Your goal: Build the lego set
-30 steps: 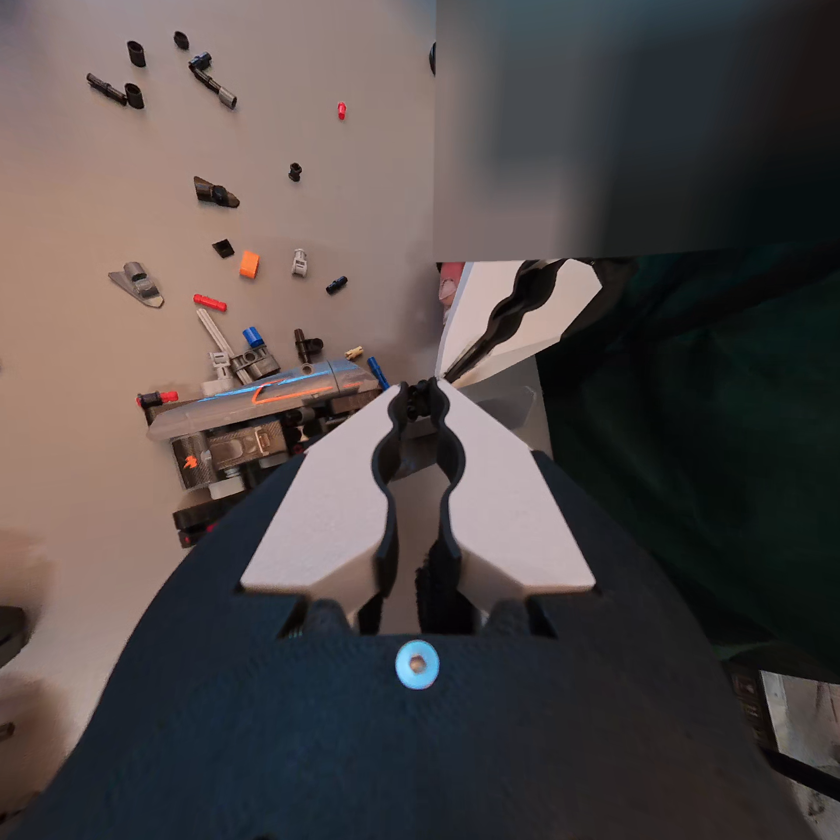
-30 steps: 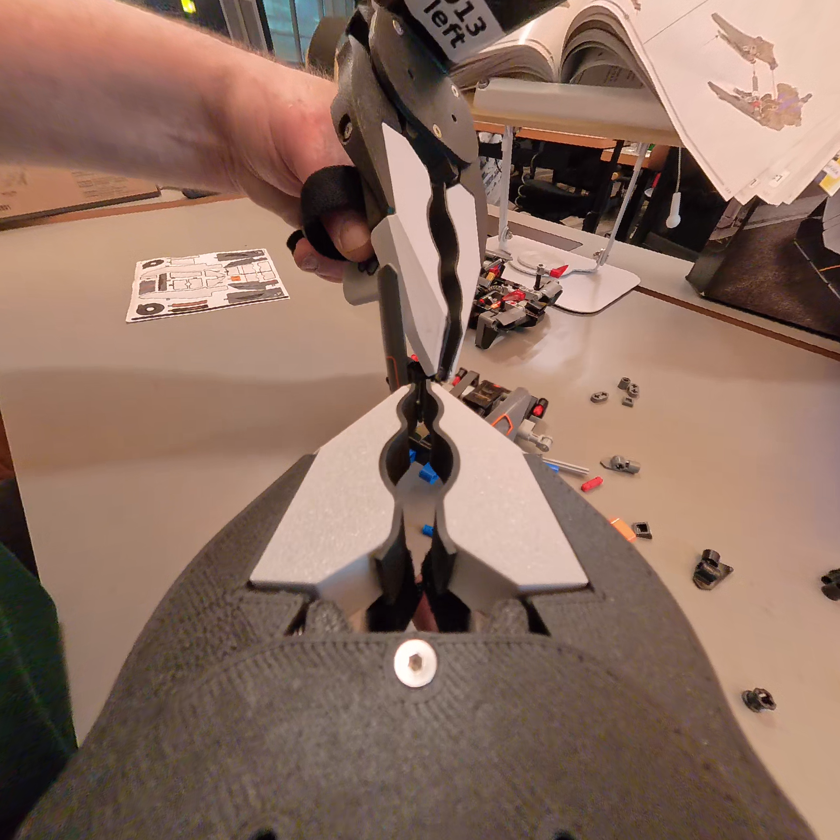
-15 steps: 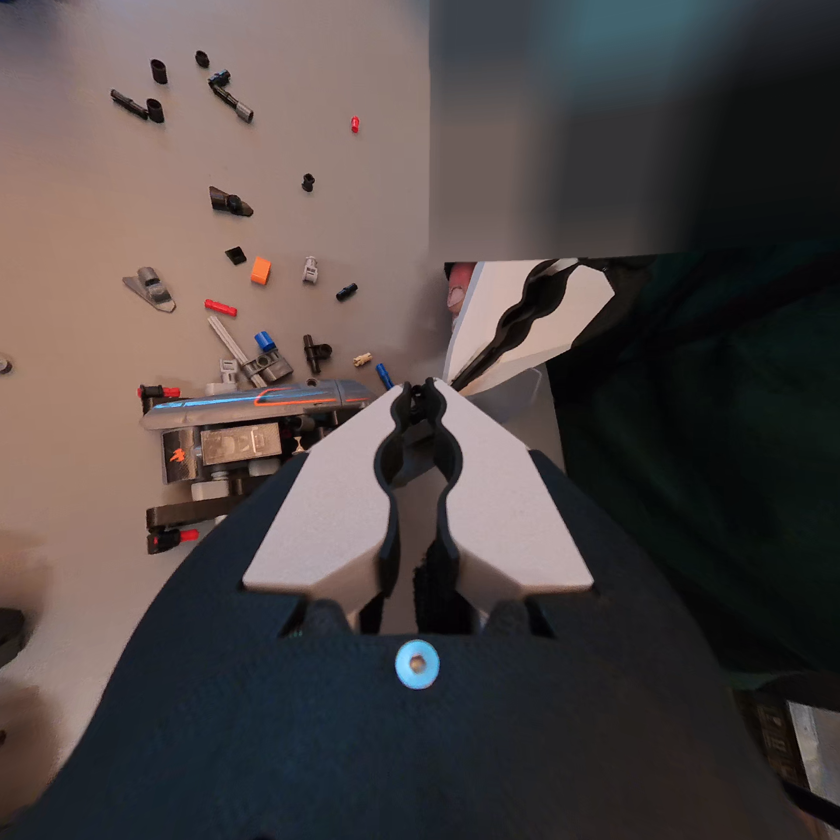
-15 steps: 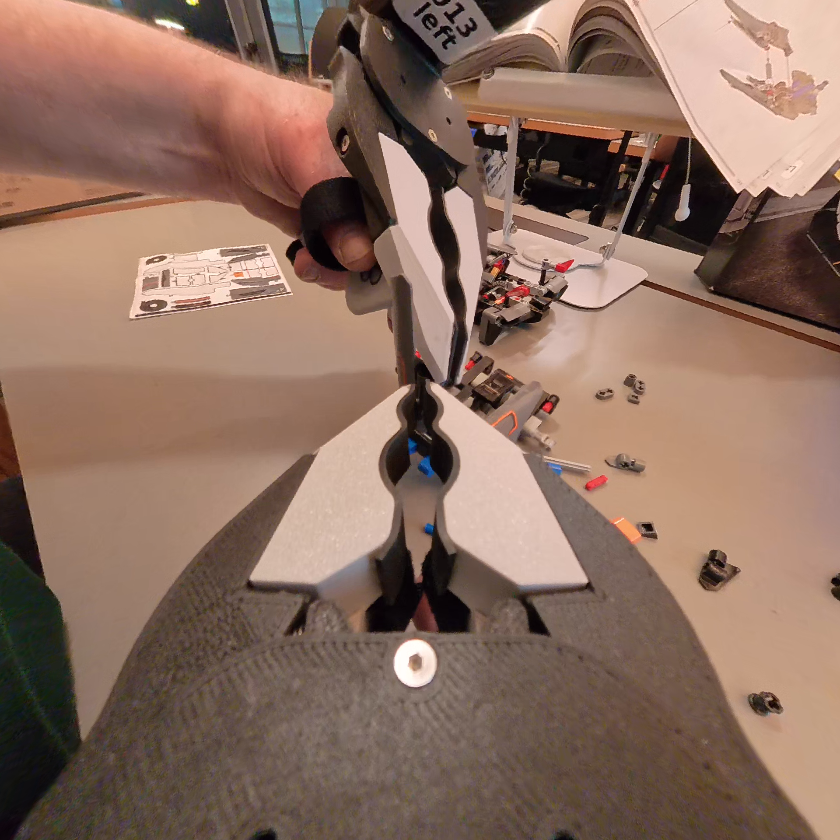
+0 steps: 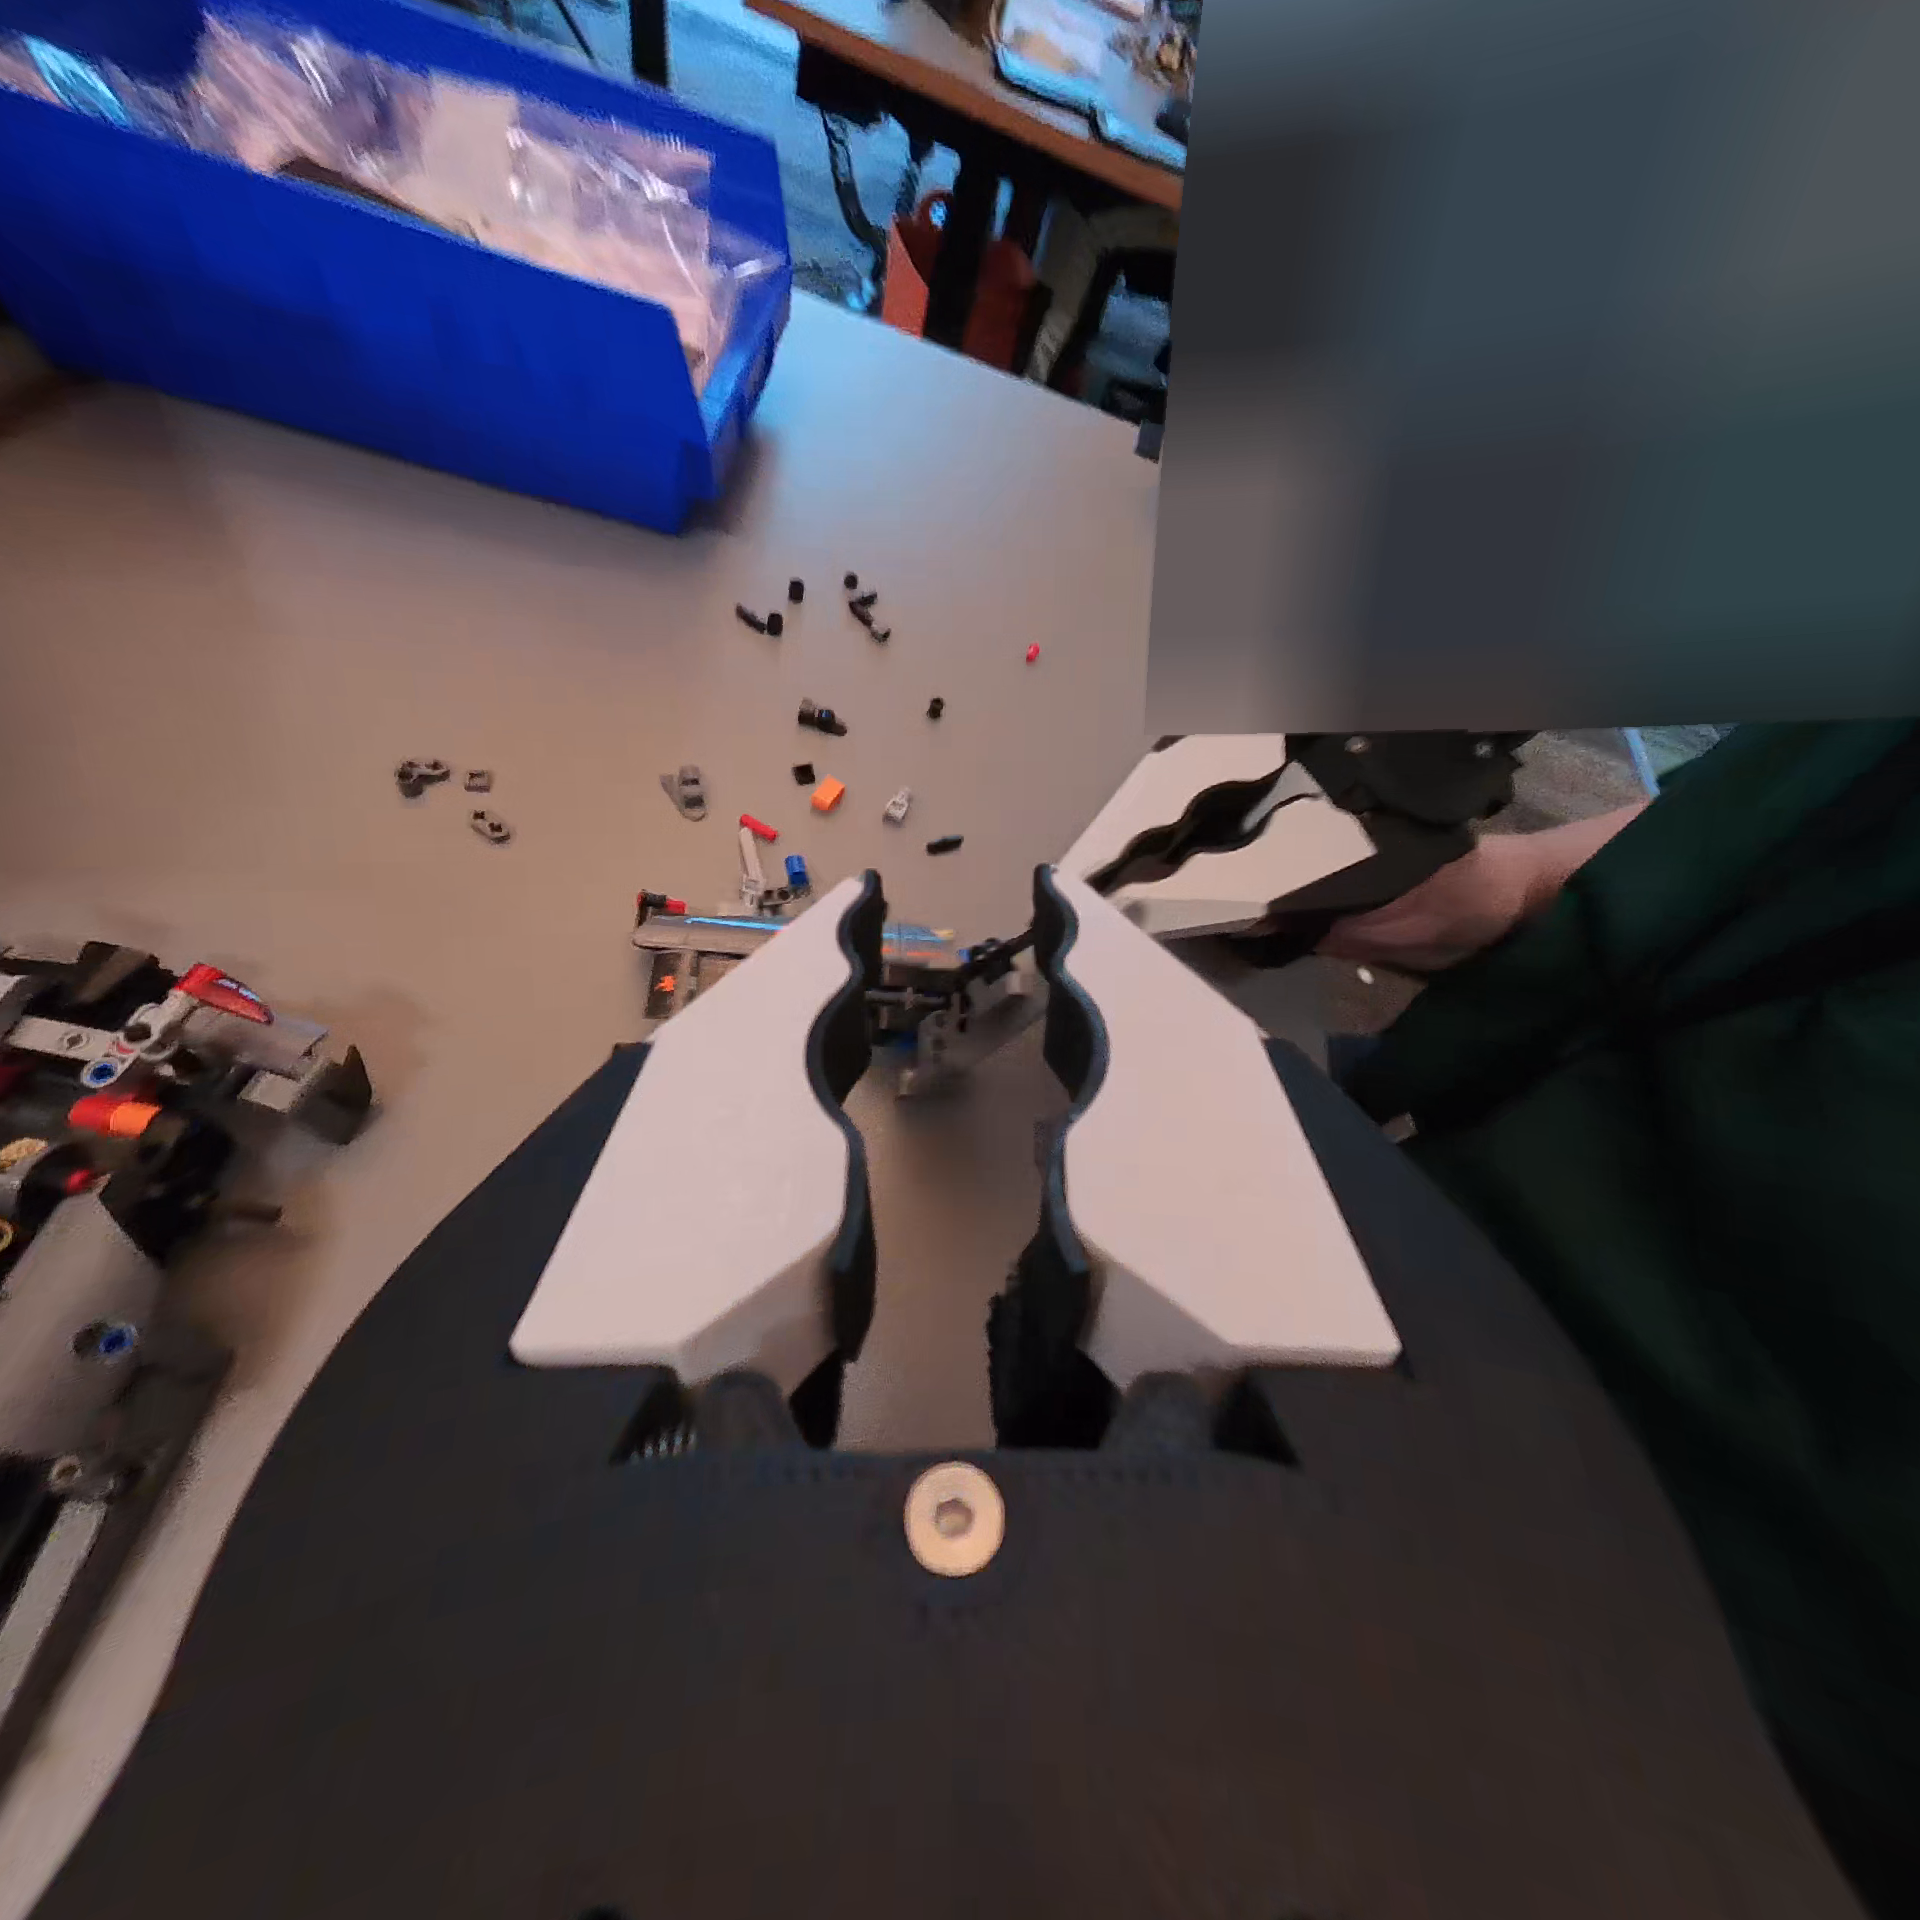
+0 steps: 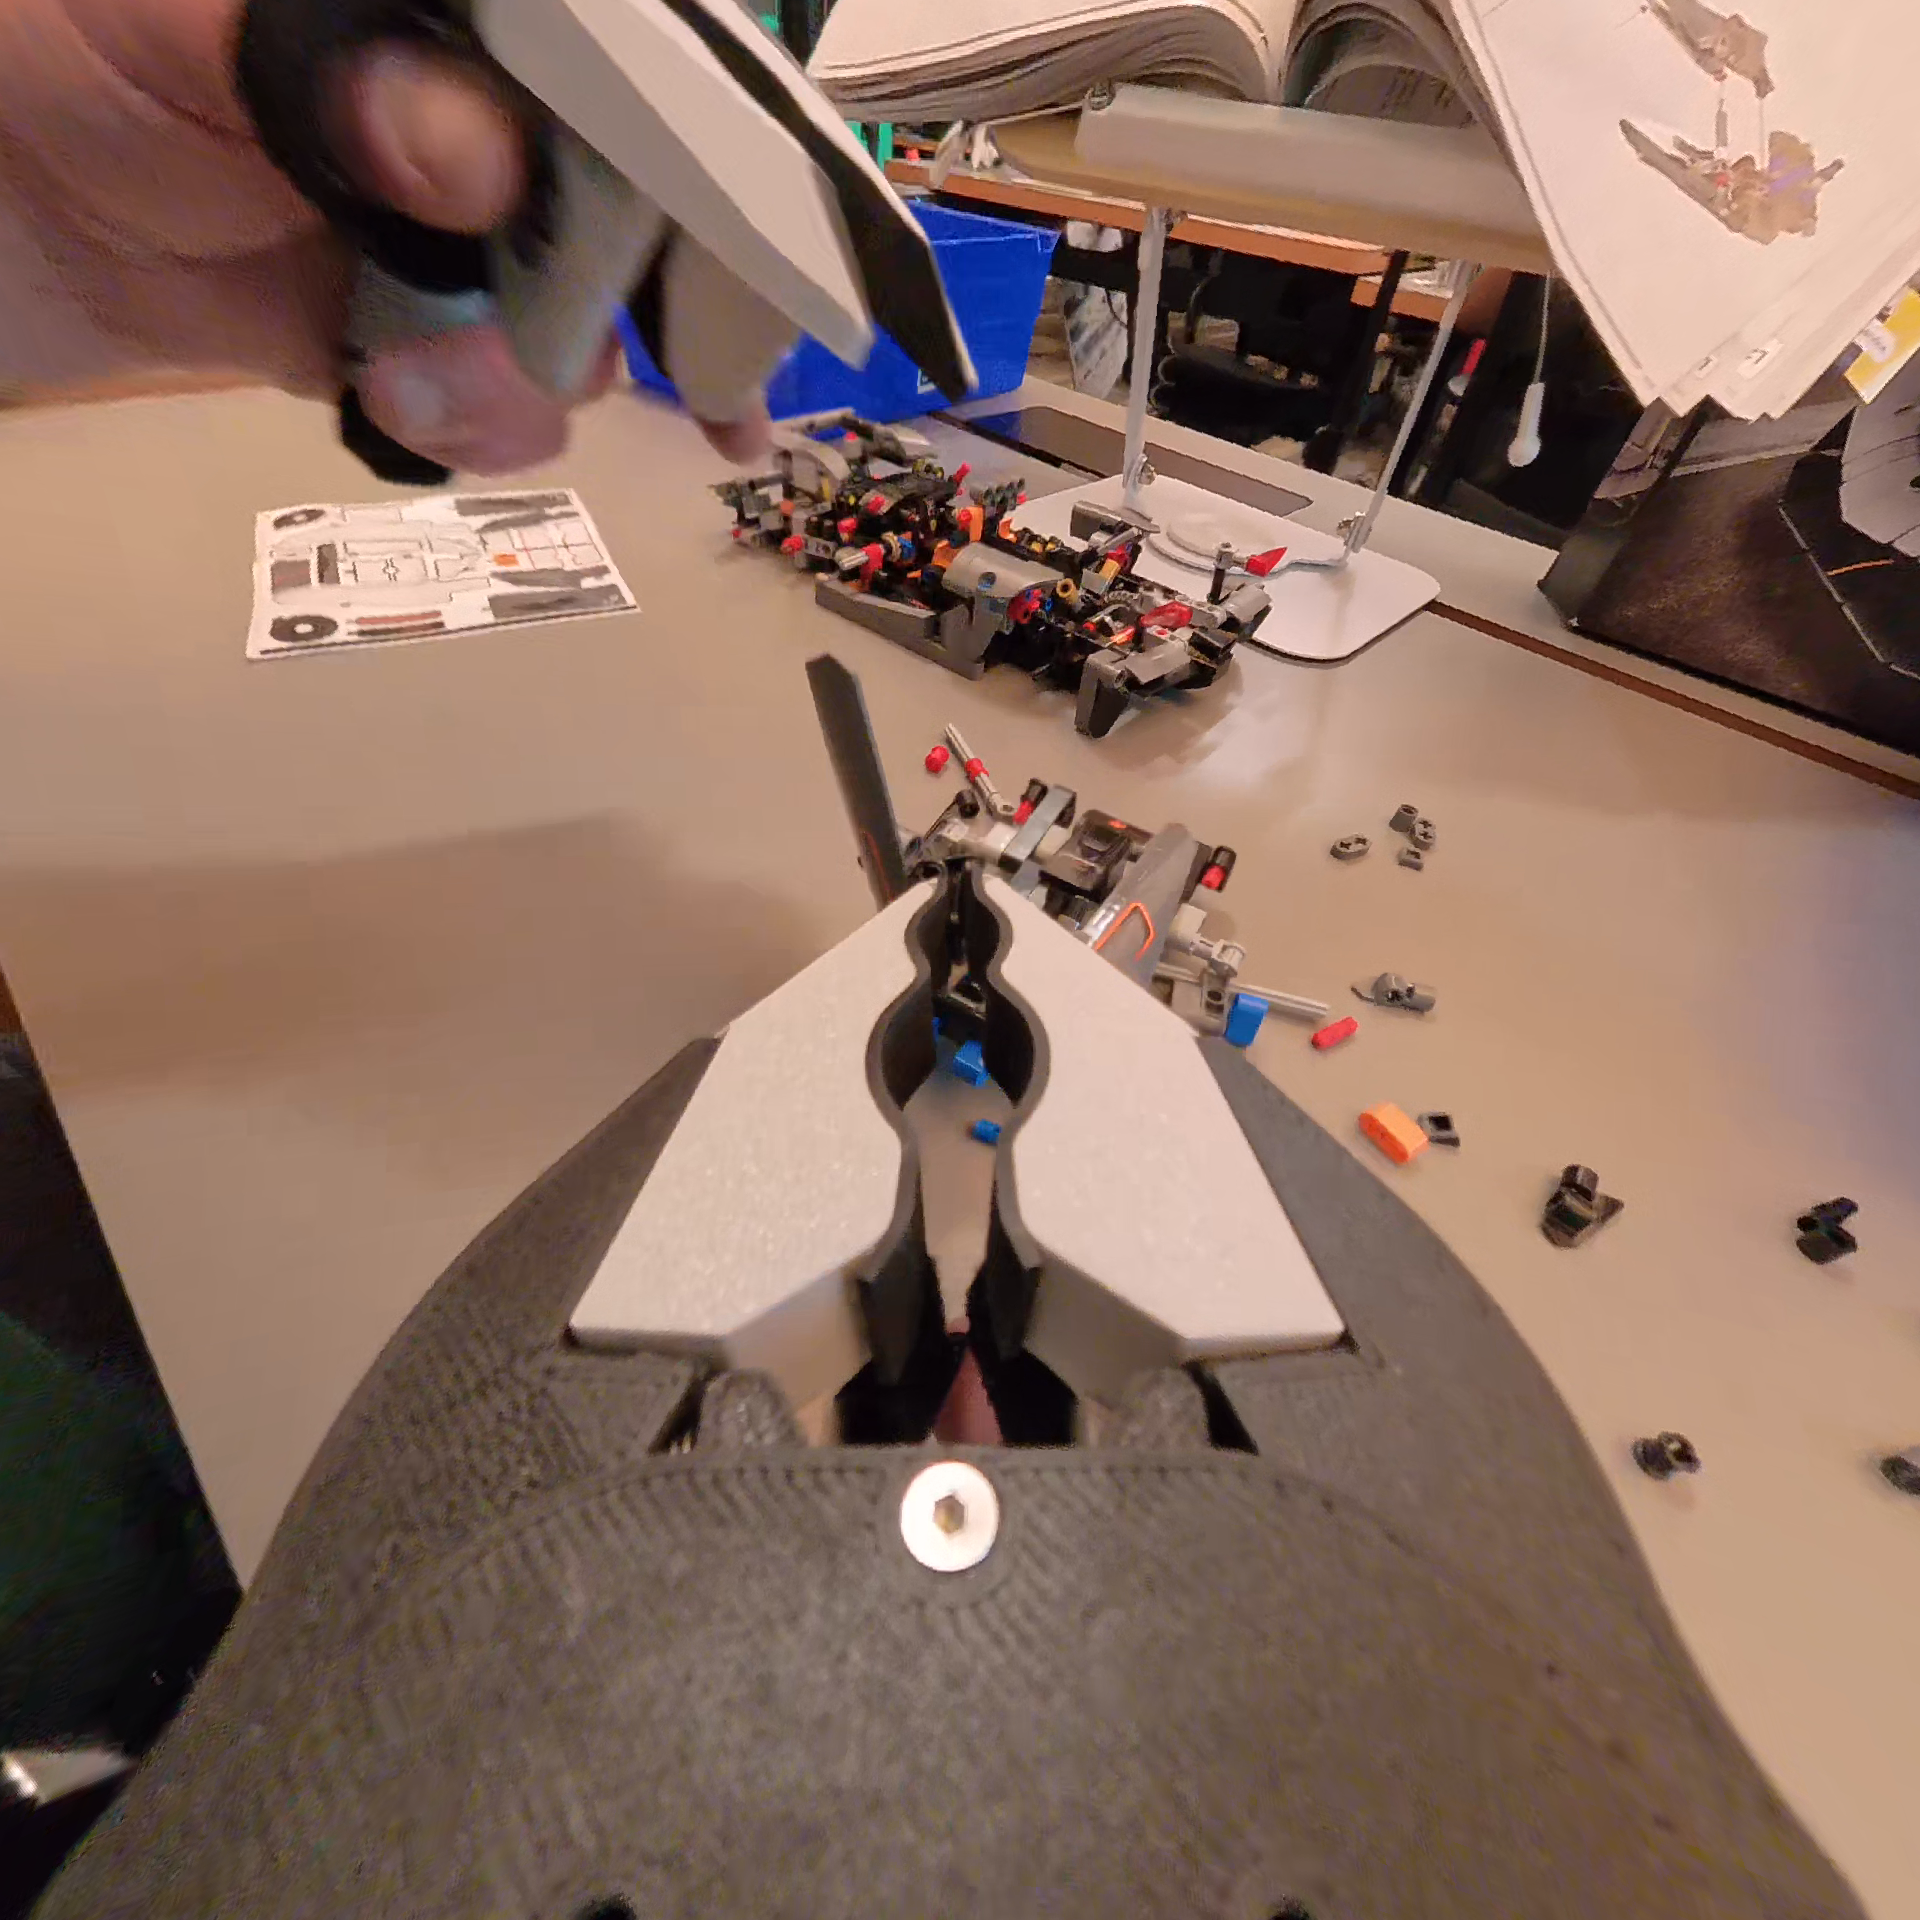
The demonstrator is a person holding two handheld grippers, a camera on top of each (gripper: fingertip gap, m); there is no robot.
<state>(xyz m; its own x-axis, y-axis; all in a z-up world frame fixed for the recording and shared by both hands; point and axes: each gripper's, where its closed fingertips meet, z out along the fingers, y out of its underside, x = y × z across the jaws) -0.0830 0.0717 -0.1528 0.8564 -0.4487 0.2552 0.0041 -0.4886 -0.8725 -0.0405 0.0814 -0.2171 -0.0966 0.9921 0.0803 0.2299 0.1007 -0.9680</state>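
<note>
My right gripper point(image 6: 958, 891) is shut on a small black piece point(image 6: 961, 982) and holds it just above the table; it also shows in the left wrist view point(image 5: 1093, 885). A small grey sub-assembly with an orange line point(image 6: 1127, 904) lies right behind it and also shows in the left wrist view point(image 5: 717, 935). A thin black beam point(image 6: 852, 769) sticks up beside it. My left gripper point(image 5: 956, 899) is open and empty, raised above and behind the held piece point(image 5: 995, 948). It appears blurred at the top left of the right wrist view point(image 6: 852, 405). The large chassis point(image 6: 987, 592) sits farther back.
Loose small parts lie on the table, among them an orange piece point(image 6: 1392, 1132) and black clips point(image 6: 1577, 1205). A sticker sheet point(image 6: 436, 571) lies to the left. A blue bin with bags point(image 5: 416, 312) and an open instruction book on a stand point(image 6: 1299, 592) stand at the back. The tips of one gripper are about 8 cm away from the tips of the other.
My left gripper has opened, let go of the black piece and swung up and away from it. My right gripper stays shut on the piece in about the same place.
</note>
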